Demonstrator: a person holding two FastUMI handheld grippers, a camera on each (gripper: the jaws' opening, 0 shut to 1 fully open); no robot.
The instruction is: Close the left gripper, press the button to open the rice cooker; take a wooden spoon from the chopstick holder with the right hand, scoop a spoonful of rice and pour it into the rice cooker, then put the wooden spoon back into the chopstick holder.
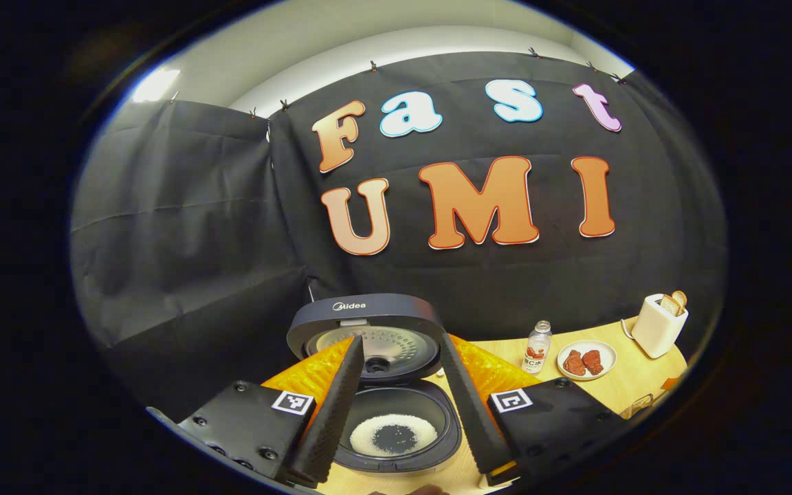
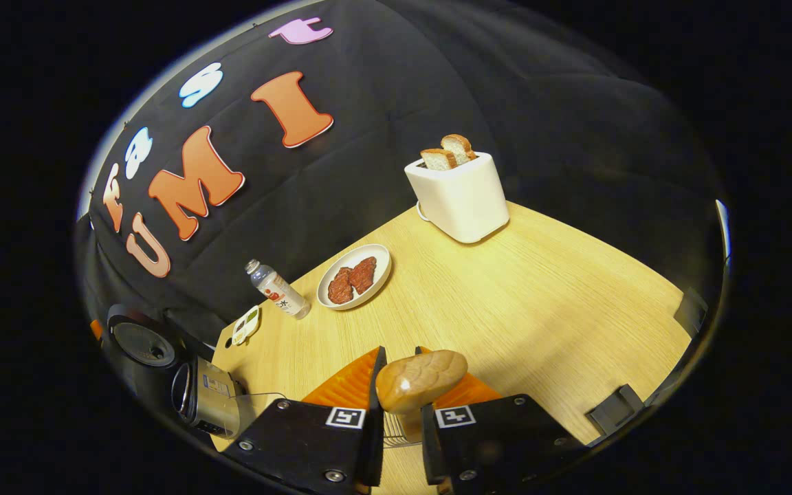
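Both views above table (image 2: 540, 289); shared plate (image 1: 586, 360)

Your left gripper (image 1: 399, 405) covers both sides of the rice cooker (image 1: 396, 426), so its front rim stays hidden from you. In the right gripper view, the wooden spoon (image 2: 421, 380) shows you just its bowl; the fingers hide its handle and most of the chopstick holder (image 2: 396, 427) below.

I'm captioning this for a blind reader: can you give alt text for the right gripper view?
The right tongs grip a wooden spoon above a wooden table. Beyond stand a toaster with bread, a plate of meat and a bottle.
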